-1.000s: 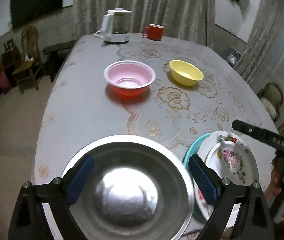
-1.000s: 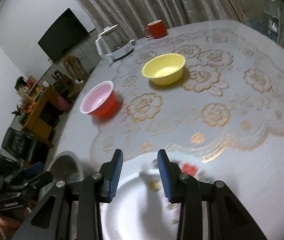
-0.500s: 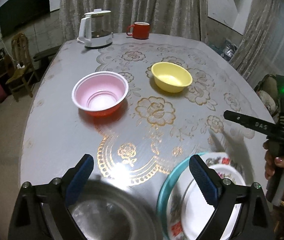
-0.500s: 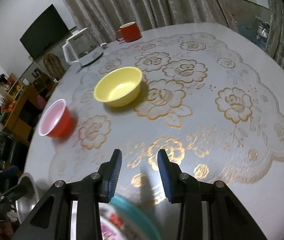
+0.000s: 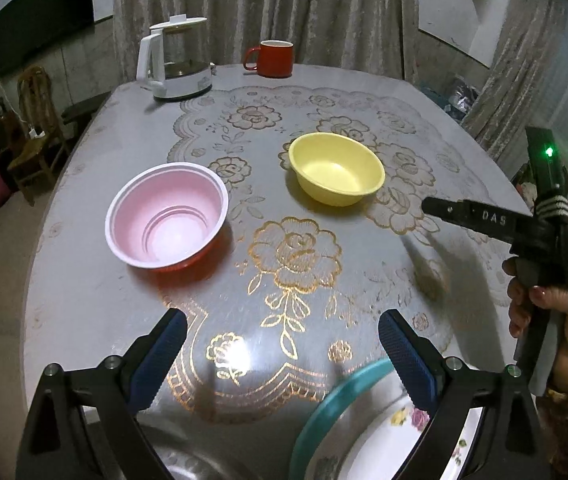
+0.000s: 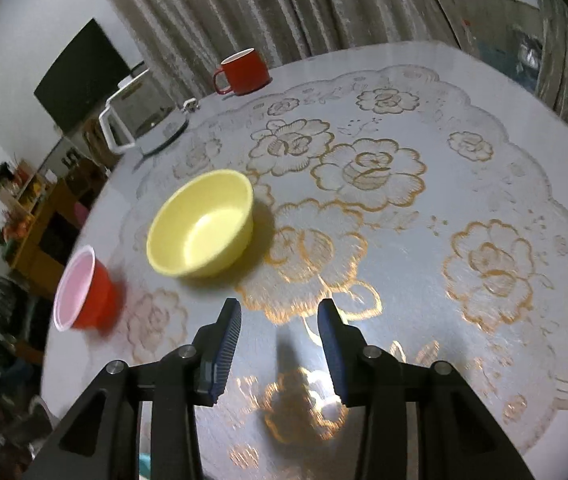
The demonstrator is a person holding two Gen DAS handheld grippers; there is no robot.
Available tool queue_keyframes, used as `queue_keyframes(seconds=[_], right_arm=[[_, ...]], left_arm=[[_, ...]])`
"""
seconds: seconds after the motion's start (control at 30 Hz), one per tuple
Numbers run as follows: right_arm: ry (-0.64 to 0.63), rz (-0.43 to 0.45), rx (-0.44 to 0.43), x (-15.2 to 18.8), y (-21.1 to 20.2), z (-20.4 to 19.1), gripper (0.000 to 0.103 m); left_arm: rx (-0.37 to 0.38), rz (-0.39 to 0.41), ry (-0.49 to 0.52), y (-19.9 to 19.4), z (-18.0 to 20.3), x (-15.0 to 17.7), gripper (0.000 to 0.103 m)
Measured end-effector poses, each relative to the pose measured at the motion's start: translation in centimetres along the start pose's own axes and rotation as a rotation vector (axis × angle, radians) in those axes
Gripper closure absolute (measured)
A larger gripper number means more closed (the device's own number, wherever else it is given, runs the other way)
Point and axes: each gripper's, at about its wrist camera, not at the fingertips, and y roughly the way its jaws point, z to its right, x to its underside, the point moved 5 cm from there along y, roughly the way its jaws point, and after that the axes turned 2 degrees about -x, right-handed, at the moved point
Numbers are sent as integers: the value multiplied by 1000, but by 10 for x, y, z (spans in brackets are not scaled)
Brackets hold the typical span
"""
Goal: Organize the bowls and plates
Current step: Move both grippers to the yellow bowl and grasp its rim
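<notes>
Both tongs empty: left gripper [image 5: 280,356] spread wide, right gripper [image 6: 280,344] narrowly apart. The smooth yellow plastic bowl [image 6: 201,224] sits mid-table, so a rim pinch could skid it toward the red-and-pink plastic bowl [image 5: 167,216] near the left edge.

Yellow bowl [image 5: 337,168], red-and-pink bowl [image 5: 167,215], gold-flowered grey tablecloth [image 5: 296,256]

Yellow bowl [image 5: 337,168]: upright, empty, standing on the table [image 5: 84,288] near its middle. Red bowl [image 5: 167,216] with pale pink inside and white rim: upright, empty, to the left of the yellow bowl and apart from it, slightly nearer the camera. White flowered plate [image 5: 400,436]: lies on a teal plate [image 5: 324,412], both at the near table edge, well short of the yellow bowl. Steel bowl [image 5: 188,460]: only part shows, left of the plates.
</notes>
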Motion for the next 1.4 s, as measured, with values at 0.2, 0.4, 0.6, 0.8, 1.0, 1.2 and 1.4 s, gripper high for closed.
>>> queue_keyframes(seconds=[0.2,0.4,0.6,0.8,1.0,1.2,1.4], right_arm=[[4,15,-50,-22,19,-11,63],[-31,23,-70,-34,46,-18,63],[-31,15,-111,-35,65,-20,64],[-70,16,-131,-34,73,-28,80],[-96,41,-120,-29,75,-24,88],[-89,50,-127,-23,79,-13,89],[-87,49,-127,-22,78,-14,89]], left_arm=[[-1,-25,-25,17,0,-11,6],[7,-19,-64,29,-4,-27,6],[40,-23,-78,43,-3,-40,6],[51,-2,-89,57,3,-59,7],[71,28,-73,73,12,-71,25],[96,11,-91,95,21,-79,35],[81,10,-54,109,35,-89,60]])
